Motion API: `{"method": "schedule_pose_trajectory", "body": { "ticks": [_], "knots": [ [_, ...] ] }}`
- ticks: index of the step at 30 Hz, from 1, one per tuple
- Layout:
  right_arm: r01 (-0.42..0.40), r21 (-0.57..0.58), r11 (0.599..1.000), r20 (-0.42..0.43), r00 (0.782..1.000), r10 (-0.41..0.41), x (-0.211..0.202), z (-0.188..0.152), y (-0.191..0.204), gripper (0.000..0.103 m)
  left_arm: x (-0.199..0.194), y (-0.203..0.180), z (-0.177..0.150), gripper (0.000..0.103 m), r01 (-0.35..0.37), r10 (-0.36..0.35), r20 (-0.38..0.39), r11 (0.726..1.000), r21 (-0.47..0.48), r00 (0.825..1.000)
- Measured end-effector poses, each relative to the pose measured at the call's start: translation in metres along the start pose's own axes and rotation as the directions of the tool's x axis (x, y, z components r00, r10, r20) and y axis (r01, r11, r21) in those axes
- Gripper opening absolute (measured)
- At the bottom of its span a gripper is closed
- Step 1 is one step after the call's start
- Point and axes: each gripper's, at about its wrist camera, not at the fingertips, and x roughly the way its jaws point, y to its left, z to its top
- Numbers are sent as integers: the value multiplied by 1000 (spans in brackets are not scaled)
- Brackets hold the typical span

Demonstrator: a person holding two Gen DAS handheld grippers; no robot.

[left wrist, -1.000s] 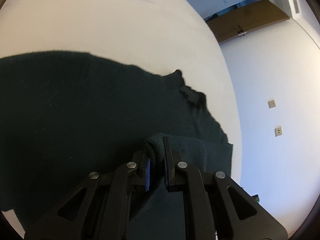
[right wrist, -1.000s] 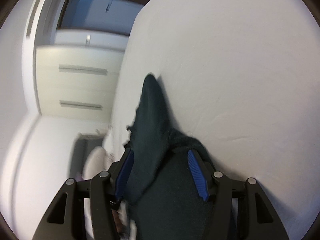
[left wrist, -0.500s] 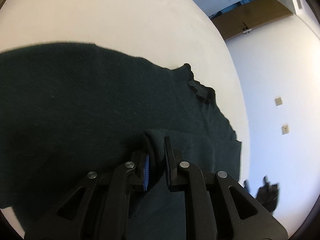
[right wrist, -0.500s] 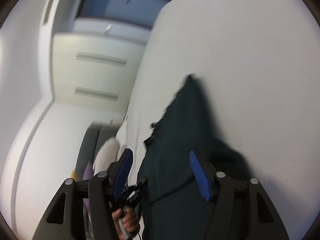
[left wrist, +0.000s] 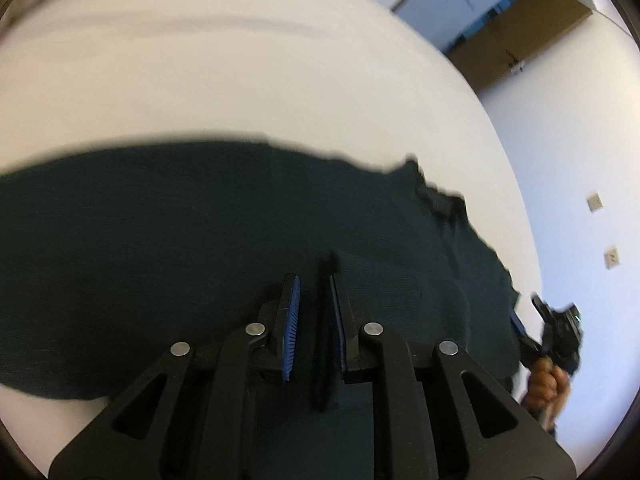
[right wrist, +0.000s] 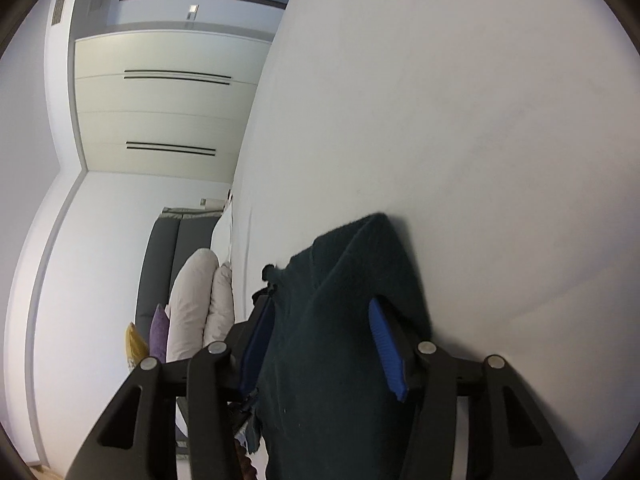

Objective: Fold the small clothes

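Note:
A dark green knitted garment lies spread on a white bed. In the left wrist view my left gripper has its jaws slightly apart, with a thin folded edge of the garment lying against the right pad. In the right wrist view the garment hangs between the wide-open blue pads of my right gripper, which does not pinch it. My right gripper also shows at the right edge of the left wrist view.
The white bed fills the right wrist view. White pillows and a grey headboard stand at its far end, cream wardrobe doors beyond. A brown door shows in the left wrist view.
My left gripper has loosened its pinch on the fold and the jaws have parted a little. The garment now lies flatter on the bed. My right gripper stays open and has drawn back.

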Motion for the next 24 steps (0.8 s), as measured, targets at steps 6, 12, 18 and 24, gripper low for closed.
{"method": "schedule_pose_trajectory", "body": {
  "ticks": [6,12,18,24],
  "knots": [
    [5,-32,999,-28,1000,-6,-15,-40,1,56,-11,-58,-8,15,56,-65,44,983,175,997],
    [-34,-8,999,-68,997,34,-39,-83,-7,57,44,-56,-38,15,-14,30,-71,976,218,997],
    [-122,-106,987,-42,992,118,-60,-68,28,66,51,-48,-37,15,18,-4,-63,972,235,998],
    [-51,-10,999,-96,994,50,4,-22,4,63,47,-26,-45,15,126,-125,-17,972,199,992]
  ]
}}
